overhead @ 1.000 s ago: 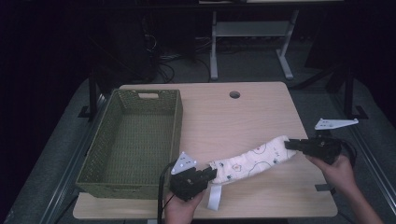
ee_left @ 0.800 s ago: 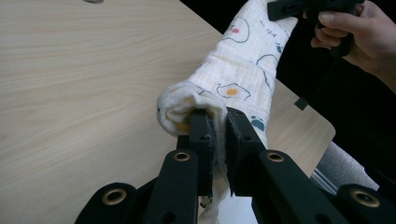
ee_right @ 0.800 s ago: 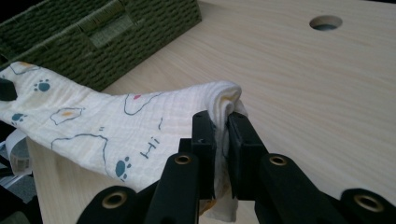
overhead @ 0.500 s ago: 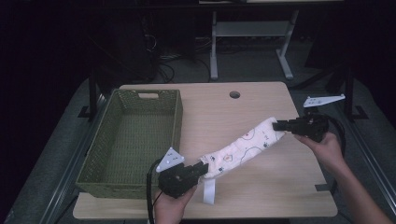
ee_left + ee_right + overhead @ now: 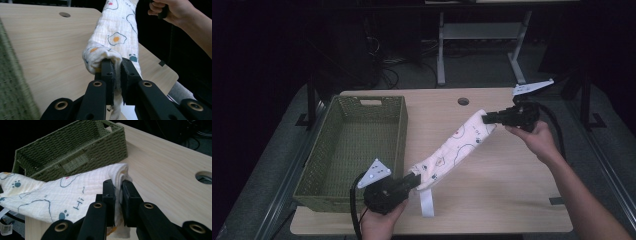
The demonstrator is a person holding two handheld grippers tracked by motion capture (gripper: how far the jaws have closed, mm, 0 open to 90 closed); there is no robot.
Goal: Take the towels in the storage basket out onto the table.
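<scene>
A white printed cloth (image 5: 456,145) with egg and paw pictures hangs stretched above the table between both grippers. My left gripper (image 5: 413,178) is shut on its near end by the basket's front corner; the left gripper view has the cloth (image 5: 113,40) pinched between the black jaws (image 5: 116,72). My right gripper (image 5: 486,119) is shut on the far end, raised over the table's right side. In the right gripper view the folded cloth edge (image 5: 82,188) is clamped between the jaws (image 5: 118,195). A white strap (image 5: 426,202) dangles from the near end.
A green woven basket (image 5: 399,132) stands on the left part of the wooden table (image 5: 507,200), and appears as the basket (image 5: 75,150) behind the cloth in the right gripper view. A round cable hole (image 5: 463,101) is near the table's far edge. A dark tag (image 5: 555,201) lies at right.
Both grippers have risen with the cloth. The right one went up and away toward the table's far right, the left one drifted left toward the basket, so the cloth now hangs more steeply.
</scene>
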